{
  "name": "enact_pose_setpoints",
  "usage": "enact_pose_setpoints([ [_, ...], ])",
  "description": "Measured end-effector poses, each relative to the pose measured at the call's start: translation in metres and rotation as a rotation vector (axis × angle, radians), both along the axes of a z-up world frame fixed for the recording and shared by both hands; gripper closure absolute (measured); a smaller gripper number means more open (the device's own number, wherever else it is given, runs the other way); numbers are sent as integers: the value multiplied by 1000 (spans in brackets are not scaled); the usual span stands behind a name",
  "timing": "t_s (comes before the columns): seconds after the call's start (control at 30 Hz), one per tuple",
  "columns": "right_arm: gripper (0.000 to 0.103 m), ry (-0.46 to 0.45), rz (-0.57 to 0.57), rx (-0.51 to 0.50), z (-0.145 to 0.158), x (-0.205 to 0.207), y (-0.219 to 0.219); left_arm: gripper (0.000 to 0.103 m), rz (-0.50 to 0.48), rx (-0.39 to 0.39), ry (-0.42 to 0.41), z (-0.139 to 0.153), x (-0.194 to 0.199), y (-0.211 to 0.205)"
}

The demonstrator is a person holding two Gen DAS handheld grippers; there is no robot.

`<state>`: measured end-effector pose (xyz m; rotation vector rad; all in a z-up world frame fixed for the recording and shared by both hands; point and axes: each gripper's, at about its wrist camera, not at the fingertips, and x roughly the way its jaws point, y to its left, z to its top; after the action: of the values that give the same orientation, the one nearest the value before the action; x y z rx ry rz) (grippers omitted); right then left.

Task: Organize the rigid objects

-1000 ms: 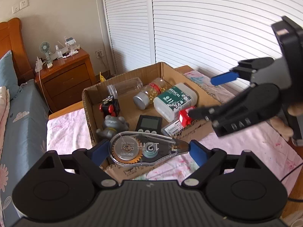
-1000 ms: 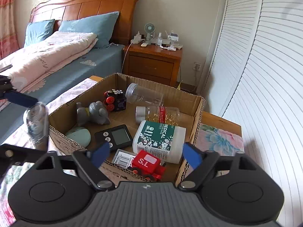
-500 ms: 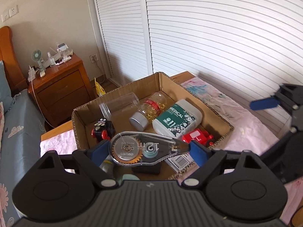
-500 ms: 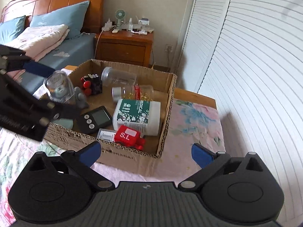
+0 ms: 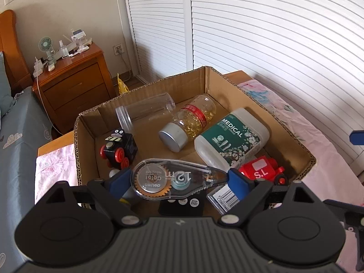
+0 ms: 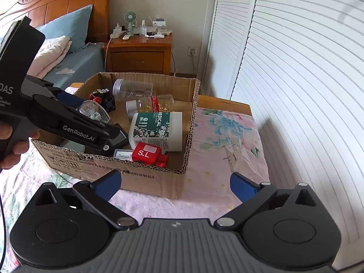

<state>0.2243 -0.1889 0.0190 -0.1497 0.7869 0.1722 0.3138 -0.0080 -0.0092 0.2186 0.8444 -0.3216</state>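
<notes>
My left gripper (image 5: 179, 178) is shut on a clear correction tape dispenser (image 5: 173, 177) and holds it over the near left part of a cardboard box (image 5: 293, 136). In the right wrist view the left gripper (image 6: 95, 118) and the dispenser (image 6: 93, 111) hang above the box (image 6: 141, 175). The box holds a white MEDICAL bottle (image 5: 232, 138), a jar of yellow capsules (image 5: 188, 122), a clear empty jar (image 5: 145, 113), a black toy train (image 5: 119, 151), a red S.L toy (image 5: 261, 170) and a black timer (image 5: 182, 204). My right gripper (image 6: 175, 185) is open and empty, in front of the box.
The box sits on a table with a pink floral cloth (image 6: 227, 136). A wooden nightstand (image 6: 138, 54) with a small fan stands behind, a bed (image 6: 68, 52) to the left, white louvred doors (image 6: 284, 68) to the right. A barcode card (image 5: 224, 196) lies in the box.
My left gripper has carried the tape dispenser forward to over the box. My right gripper has pulled back and away from the box, leaving the red toy inside.
</notes>
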Motion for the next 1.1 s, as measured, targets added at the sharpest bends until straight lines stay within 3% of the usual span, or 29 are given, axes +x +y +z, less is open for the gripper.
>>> enact_pose_setpoints([
  [0.27,0,-8,-3,16,4,-4,1,4,45,-23,-75,20,-9,6],
  [0.7,0,3,-11,24,9,-5,10,2,102,-47,-211,52,-64,16],
  [1.1,0,29,-70,-1,1,-5,17,1,270,-38,-163,39,-113,28],
])
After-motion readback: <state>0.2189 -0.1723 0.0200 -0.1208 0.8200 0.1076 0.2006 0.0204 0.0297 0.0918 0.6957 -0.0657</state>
